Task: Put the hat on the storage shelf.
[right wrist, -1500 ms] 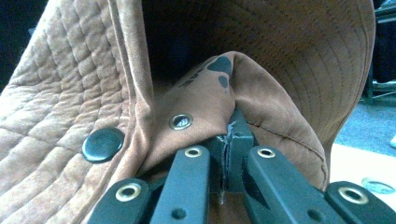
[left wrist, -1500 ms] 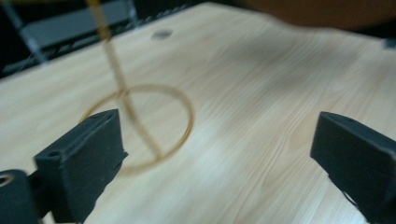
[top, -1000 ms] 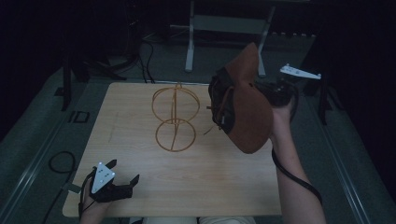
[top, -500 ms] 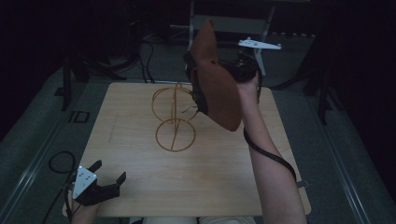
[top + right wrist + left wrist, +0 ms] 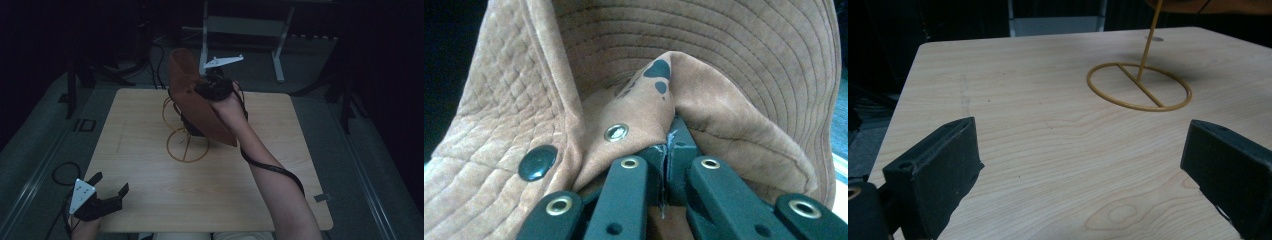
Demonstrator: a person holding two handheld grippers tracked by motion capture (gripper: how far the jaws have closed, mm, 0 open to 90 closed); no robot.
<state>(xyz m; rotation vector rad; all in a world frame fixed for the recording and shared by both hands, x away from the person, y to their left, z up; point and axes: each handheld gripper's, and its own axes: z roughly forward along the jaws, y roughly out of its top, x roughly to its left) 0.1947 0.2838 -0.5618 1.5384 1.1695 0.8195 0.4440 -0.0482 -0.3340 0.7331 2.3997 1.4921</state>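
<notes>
Nearest, at the desk's [image 5: 150,200] front left corner, the left gripper [image 5: 109,192] rests low with its jaws spread wide and nothing between them; its own view shows bare wood between the two black jaws. Beyond it, near the desk's middle, stands a yellow wire stand [image 5: 187,145]: a ring base with a crossbar and an upright rod [image 5: 1148,37]. Farther back, the right gripper [image 5: 212,90] is raised above the stand, its jaws pressed together on a fold of a brown hat [image 5: 197,102]. The hat hangs tilted over the stand's upper part; whether the two touch cannot be told. The right gripper view shows the hat's quilted brim, a dark snap [image 5: 538,162] and a metal eyelet [image 5: 616,132].
</notes>
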